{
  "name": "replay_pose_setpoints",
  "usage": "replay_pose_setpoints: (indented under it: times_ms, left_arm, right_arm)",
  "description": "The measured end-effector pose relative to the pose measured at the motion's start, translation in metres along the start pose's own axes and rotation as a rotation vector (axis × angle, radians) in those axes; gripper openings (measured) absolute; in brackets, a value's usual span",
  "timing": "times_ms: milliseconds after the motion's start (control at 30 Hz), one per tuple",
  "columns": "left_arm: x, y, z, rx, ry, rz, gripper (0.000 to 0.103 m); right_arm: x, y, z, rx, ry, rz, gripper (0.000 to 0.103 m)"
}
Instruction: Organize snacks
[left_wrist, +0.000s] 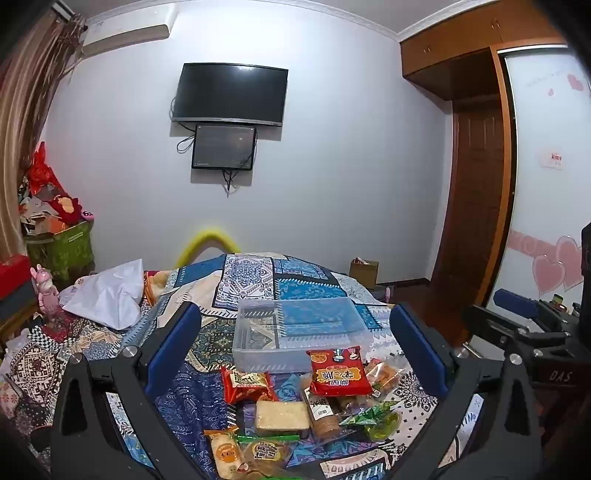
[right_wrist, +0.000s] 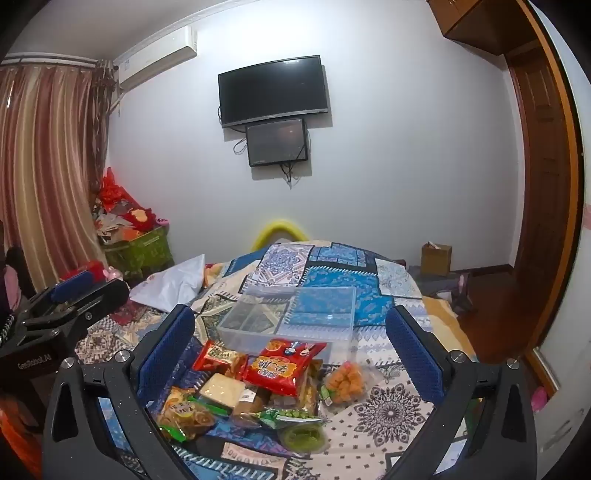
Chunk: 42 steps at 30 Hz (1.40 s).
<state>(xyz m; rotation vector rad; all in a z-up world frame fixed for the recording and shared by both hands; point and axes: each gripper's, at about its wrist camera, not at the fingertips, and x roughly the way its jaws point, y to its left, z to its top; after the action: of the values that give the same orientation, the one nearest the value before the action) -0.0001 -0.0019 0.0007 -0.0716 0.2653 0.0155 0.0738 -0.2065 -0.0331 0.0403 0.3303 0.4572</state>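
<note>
Snacks (left_wrist: 314, 398) are lying heaped on a patchwork bedspread (left_wrist: 258, 273), touching a clear plastic box (left_wrist: 295, 328); a TV (left_wrist: 231, 94) is hanging on the white wall. Left gripper (left_wrist: 295, 354) and right gripper (right_wrist: 291, 354) are hovering, jaws wide, holding nothing.

The room is lit evenly by soft indoor light, with a cool, bluish tone on the far wall (left_wrist: 332, 147). Shadows are weak. The television screen (left_wrist: 231, 92) shows only a faint reflection. Both views bend strongly at the edges, with dark corners. The near snack packets (right_wrist: 258, 387) look slightly soft and grainy.
</note>
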Motion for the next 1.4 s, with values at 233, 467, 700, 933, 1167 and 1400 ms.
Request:
replay_pose_setpoints:
  times_ms: [233, 467, 700, 933, 1167, 1400]
  left_arm:
    - [-0.002, -0.003, -0.001, -0.017, -0.017, -0.019, 0.103]
    - [-0.002, 0.003, 0.002, -0.029, -0.008, -0.021, 0.103]
    - [0.000, 0.004, 0.003, -0.029, -0.005, -0.023, 0.103]
    - [0.001, 0.003, 0.001, -0.027, -0.007, -0.021, 0.103]
    - [0.000, 0.004, 0.001, -0.029, -0.005, -0.018, 0.103]
    - [0.000, 0.003, 0.001, -0.028, -0.005, -0.018, 0.103]
  right_arm:
    - [0.000, 0.004, -0.004, -0.015, -0.001, -0.003, 0.103]
    - [0.001, 0.003, -0.003, -0.023, 0.009, 0.005, 0.103]
    - [-0.001, 0.003, -0.001, -0.026, 0.006, 0.005, 0.103]
    - [-0.002, 0.003, 0.001, -0.024, 0.003, 0.005, 0.103]
    - [-0.004, 0.003, 0.003, -0.021, -0.001, 0.008, 0.103]
    - [-0.005, 0.004, 0.004, -0.021, -0.003, 0.011, 0.103]
